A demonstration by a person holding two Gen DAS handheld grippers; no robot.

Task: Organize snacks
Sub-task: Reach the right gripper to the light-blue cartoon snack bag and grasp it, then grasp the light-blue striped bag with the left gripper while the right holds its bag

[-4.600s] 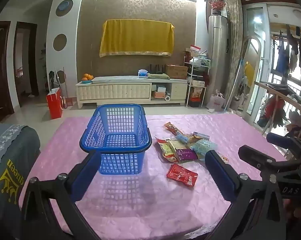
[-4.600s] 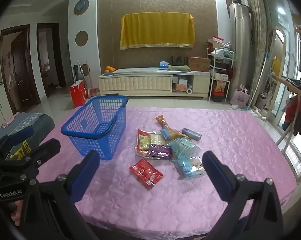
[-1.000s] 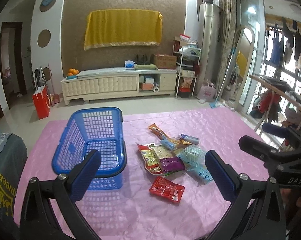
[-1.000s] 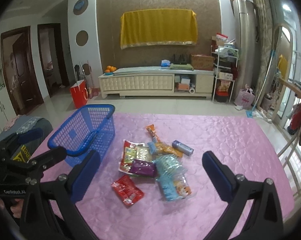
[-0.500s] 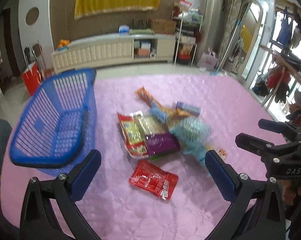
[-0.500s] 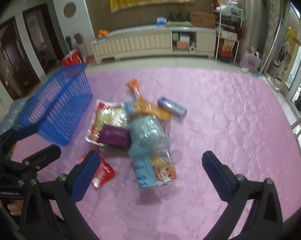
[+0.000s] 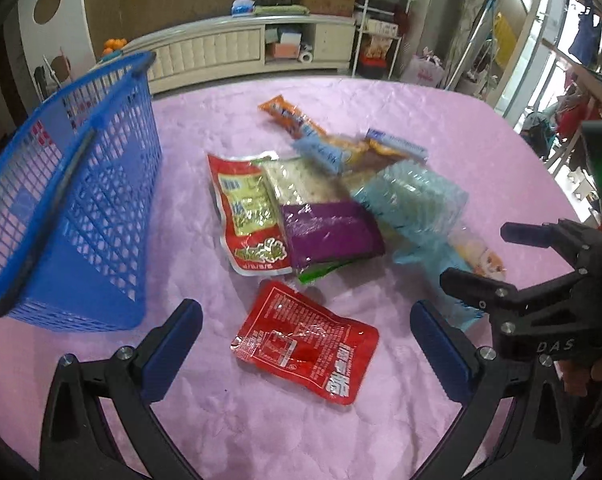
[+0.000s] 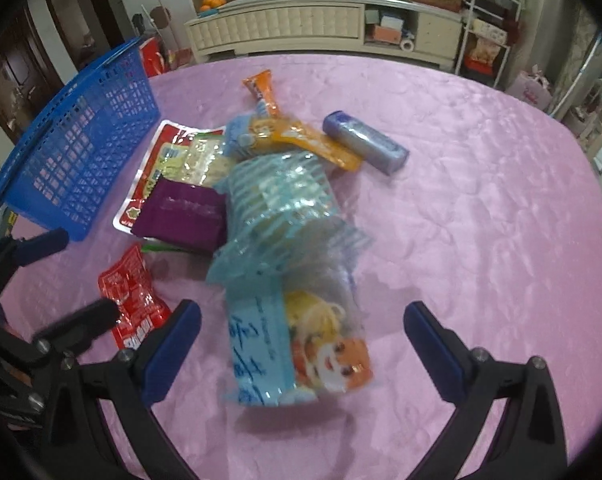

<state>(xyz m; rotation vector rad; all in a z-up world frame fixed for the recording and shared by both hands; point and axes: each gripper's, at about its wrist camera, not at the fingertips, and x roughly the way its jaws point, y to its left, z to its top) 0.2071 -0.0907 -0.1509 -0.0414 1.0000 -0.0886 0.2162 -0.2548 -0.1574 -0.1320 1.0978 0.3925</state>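
Observation:
A pile of snack packets lies on the pink tablecloth (image 7: 421,112). A small red packet (image 7: 307,342) lies nearest, right between my left gripper's open fingers (image 7: 307,336); it also shows in the right wrist view (image 8: 135,300). A large light-blue bag (image 8: 285,272) lies between my right gripper's open fingers (image 8: 301,328). Behind them lie a purple packet (image 7: 329,234), a red-and-yellow packet (image 7: 247,216), an orange packet (image 8: 263,94) and a blue tube (image 8: 365,144). A blue plastic basket (image 7: 65,200) stands empty to the left. Both grippers hold nothing.
The right gripper (image 7: 541,296) shows at the right edge of the left wrist view, the left gripper (image 8: 33,320) at the left edge of the right wrist view. A white TV cabinet (image 7: 237,48) and a shelf rack (image 8: 489,24) stand beyond the table.
Both grippers have tilted down and moved in close over the snack pile. The red packet now lies between the left fingers, the light-blue bag between the right fingers.

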